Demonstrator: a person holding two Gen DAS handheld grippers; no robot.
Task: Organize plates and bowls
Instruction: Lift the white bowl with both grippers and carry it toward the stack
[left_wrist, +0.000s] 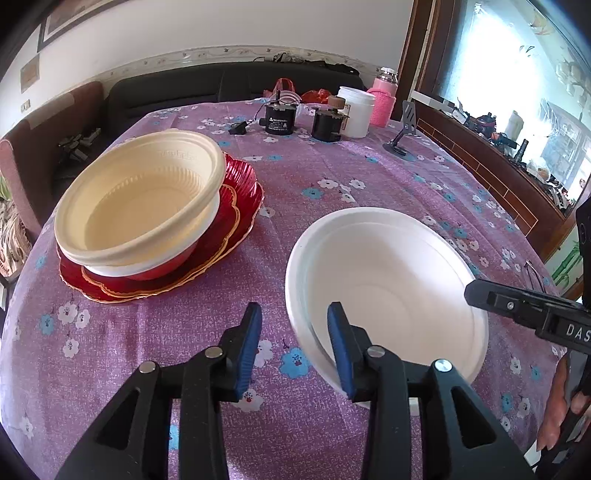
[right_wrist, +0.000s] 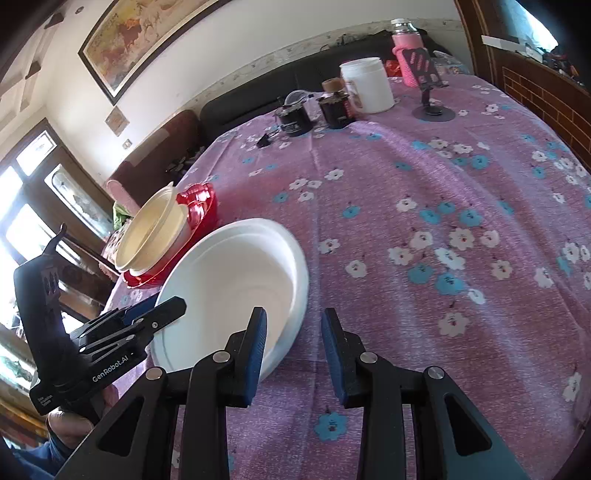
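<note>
A wide white foam bowl (left_wrist: 388, 288) (right_wrist: 229, 273) rests on the purple flowered tablecloth (left_wrist: 317, 177). My left gripper (left_wrist: 295, 343) is open astride its left rim, one blue pad inside the bowl and one outside, neither pressing. My right gripper (right_wrist: 295, 343) is open the same way astride the opposite rim. Each gripper also shows in the other's view, the right gripper's finger (left_wrist: 517, 310) and the left gripper's fingers (right_wrist: 147, 317). Further left, a cream bowl (left_wrist: 140, 206) (right_wrist: 151, 229) is nested on a white bowl and a red bowl, stacked on red gold-edged plates (left_wrist: 229, 229) (right_wrist: 199, 206).
At the table's far end stand two black jars (left_wrist: 280, 118), a white tub (left_wrist: 356, 110), a pink bottle (left_wrist: 384, 99) and a phone stand (left_wrist: 402, 136). A black sofa (left_wrist: 221, 85) lies beyond. A wooden cabinet (left_wrist: 491, 177) runs along the right edge.
</note>
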